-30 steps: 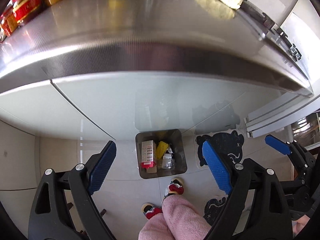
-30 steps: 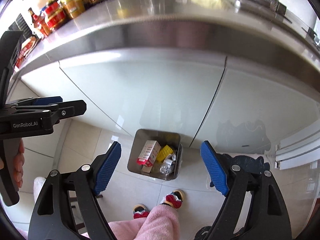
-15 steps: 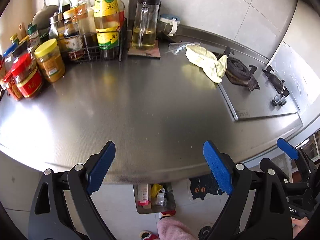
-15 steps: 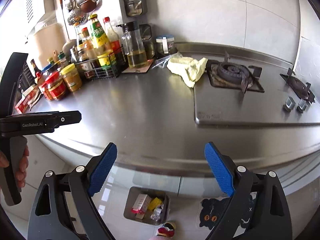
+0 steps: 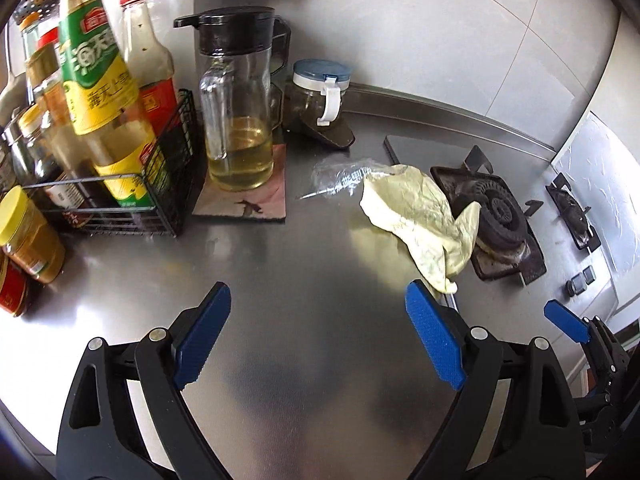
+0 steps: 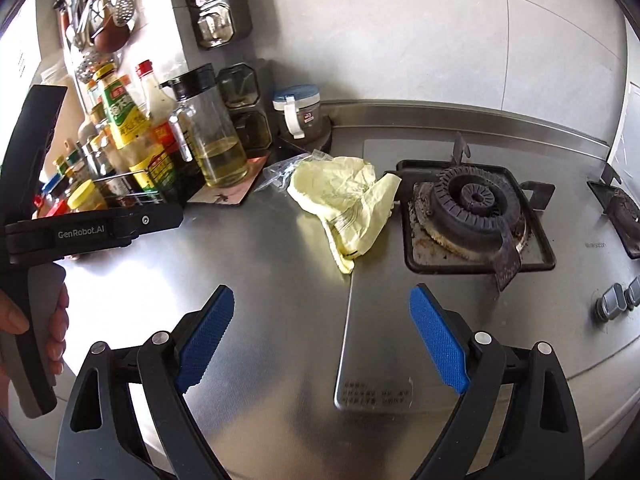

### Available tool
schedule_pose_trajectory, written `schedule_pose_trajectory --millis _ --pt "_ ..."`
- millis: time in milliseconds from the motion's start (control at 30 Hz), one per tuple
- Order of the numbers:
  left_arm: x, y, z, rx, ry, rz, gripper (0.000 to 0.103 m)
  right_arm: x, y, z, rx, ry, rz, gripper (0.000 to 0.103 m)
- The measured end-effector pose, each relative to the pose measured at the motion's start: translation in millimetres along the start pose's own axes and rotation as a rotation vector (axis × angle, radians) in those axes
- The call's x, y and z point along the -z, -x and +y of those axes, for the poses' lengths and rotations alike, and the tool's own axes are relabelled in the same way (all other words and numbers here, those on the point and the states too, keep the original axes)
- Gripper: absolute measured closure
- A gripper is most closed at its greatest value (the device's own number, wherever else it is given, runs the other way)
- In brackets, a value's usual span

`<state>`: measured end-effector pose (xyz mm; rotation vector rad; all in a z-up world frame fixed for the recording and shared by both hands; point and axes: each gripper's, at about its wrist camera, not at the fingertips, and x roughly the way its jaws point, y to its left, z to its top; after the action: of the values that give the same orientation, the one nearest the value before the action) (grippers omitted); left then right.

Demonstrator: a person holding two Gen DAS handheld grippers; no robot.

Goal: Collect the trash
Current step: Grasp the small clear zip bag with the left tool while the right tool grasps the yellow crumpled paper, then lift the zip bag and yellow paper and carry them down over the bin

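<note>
Across the counter (image 6: pixel 260 320), steel is spreading bare under both grippers, with the stove (image 6: pixel 476 216) sitting to its right. Trash is still lying there — a crumpled yellow paper (image 6: pixel 344 200) leaning against the burner's edge, a clear wrapper (image 6: pixel 280 170) touching it behind, near the oil jug (image 6: pixel 216 140). The left gripper (image 5: pixel 320 340) and right gripper (image 6: pixel 320 336) are both hovering with jaws released and empty — so, judging by this, collecting these two is yet undone.

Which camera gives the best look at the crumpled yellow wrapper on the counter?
The right wrist view: the yellow wrapper lies near centre, whole and unblocked. In the left wrist view it sits off to the right, more stretched.
</note>
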<state>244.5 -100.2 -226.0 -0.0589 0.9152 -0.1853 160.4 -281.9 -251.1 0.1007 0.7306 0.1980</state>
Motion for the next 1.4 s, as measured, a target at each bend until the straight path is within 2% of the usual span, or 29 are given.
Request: schedule_pose_trajectory --millis 300,533,667,733,800,833,867,900,933,967,1067,1400 --pt "-53.4 -62.4 -16.0 -0.007 -0.023 0.022 0.019 -31.6 -55.5 -23.6 -0.029 -0.027 0.056 0.013" --pt "-74.5 -107.7 -26.7 -0.020 -0.069 0.069 0.019 -38.1 -89.9 -30.0 -0.038 -0.084 0.138 0.013" --pt "-81.6 -127.4 -37.5 -0.017 -0.131 0.074 0.019 -36.9 -101.2 -28.3 -0.058 -0.082 0.157 0.013" --pt "-84.1 -136.1 -39.4 0.006 -0.138 0.084 0.027 -37.4 -106.6 -28.4 -0.061 -0.078 0.165 0.015" --pt "-85.6 -144.9 -41.5 0.027 -0.146 0.107 0.055 -37.1 -112.9 -28.2 -0.064 -0.067 0.190 0.034" --pt "-85.6 -147.8 -43.4 0.030 -0.158 0.111 0.062 -36.6 -115.3 -28.2 -0.062 -0.062 0.198 0.049" --pt "-85.4 -149.1 -45.0 0.036 -0.168 0.109 0.076 -36.5 -115.0 -28.5 -0.058 -0.052 0.192 0.063" --pt "-85.1 -150.0 -46.1 0.045 -0.170 0.111 0.089 -36.5 -115.1 -28.4 -0.059 -0.044 0.192 0.069" --pt "-84.7 -150.2 -46.9 0.049 -0.171 0.112 0.090 -36.4 -115.0 -28.7 -0.071 -0.044 0.193 0.076" --pt "-84.2 -149.3 -47.6 0.058 -0.171 0.110 0.096 -36.4 -114.0 -29.4 -0.082 -0.045 0.191 0.081" --pt "-81.8 -140.8 -50.0 0.076 -0.170 0.098 0.100 -34.5 -105.9 -29.2 -0.095 -0.044 0.177 0.088" --pt "-61.1 -70.0 -57.1 0.071 -0.186 0.035 0.102 -18.0 -52.1 -8.9 -0.104 -0.024 0.128 0.090"
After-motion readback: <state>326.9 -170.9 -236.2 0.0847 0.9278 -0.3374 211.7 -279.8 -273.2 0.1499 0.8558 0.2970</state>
